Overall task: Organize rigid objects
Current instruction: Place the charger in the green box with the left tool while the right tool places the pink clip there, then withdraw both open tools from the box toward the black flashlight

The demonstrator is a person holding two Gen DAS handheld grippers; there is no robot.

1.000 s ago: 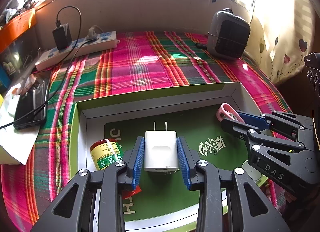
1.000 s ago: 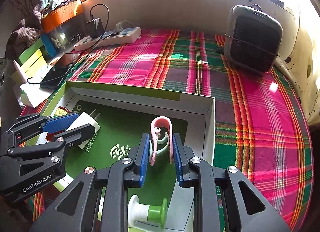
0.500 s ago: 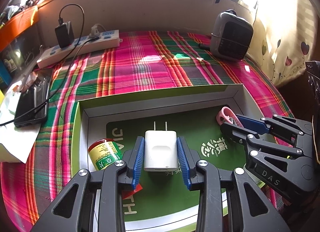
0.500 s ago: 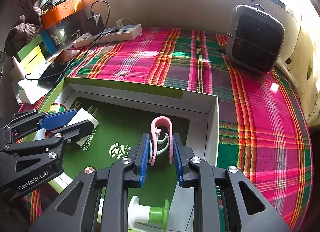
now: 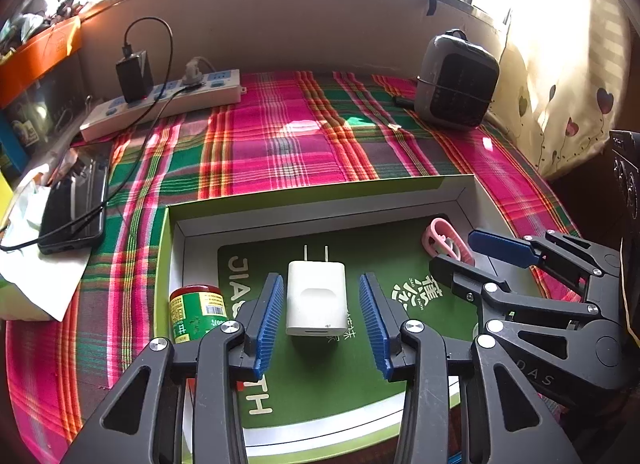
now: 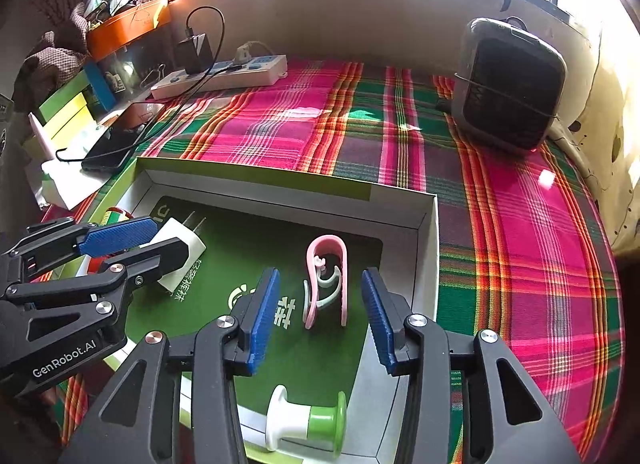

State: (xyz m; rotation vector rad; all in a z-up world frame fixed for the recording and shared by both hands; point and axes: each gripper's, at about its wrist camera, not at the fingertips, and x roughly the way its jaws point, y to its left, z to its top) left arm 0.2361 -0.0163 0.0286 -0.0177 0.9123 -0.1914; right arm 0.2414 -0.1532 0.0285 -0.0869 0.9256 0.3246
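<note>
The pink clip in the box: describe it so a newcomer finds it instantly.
On the plaid cloth sits an open box with a green floor. Between the right gripper fingers lies the pink clip, a U-shaped loop, unlike the blocky white charger or the green-and-white spool.

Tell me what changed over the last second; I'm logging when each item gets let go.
Both grippers opened. The left gripper let go of the white charger; the right gripper let go of the pink clip. Both items lie in the box where they were; the green bottle and spool stayed put.
</note>
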